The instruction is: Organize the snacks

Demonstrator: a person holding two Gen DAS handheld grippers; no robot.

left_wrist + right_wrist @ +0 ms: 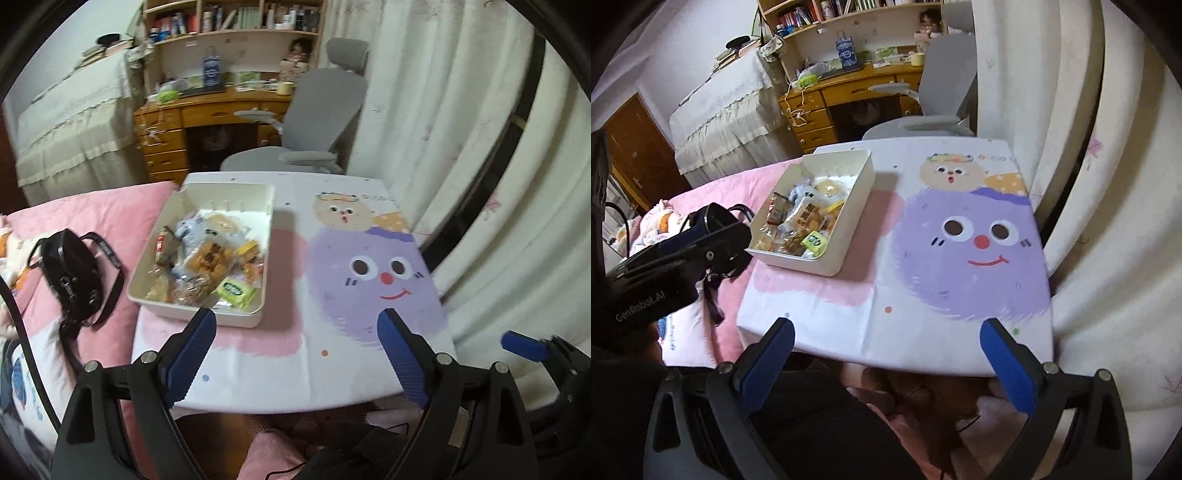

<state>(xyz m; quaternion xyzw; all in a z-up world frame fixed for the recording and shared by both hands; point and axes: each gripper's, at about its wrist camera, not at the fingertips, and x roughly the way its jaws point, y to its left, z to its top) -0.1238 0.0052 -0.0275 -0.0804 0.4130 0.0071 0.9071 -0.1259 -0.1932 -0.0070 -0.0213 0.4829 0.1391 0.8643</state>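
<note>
A cream plastic tray sits on the left part of a small table with a cartoon cover. It holds several wrapped snacks, among them a green packet. My left gripper is open and empty, just in front of the tray's near edge. My right gripper is open and empty above the table's near edge. The left gripper's body shows at the left of the right wrist view.
A black camera bag lies on the pink bed left of the table. A grey office chair and a wooden desk stand behind. White curtains hang to the right.
</note>
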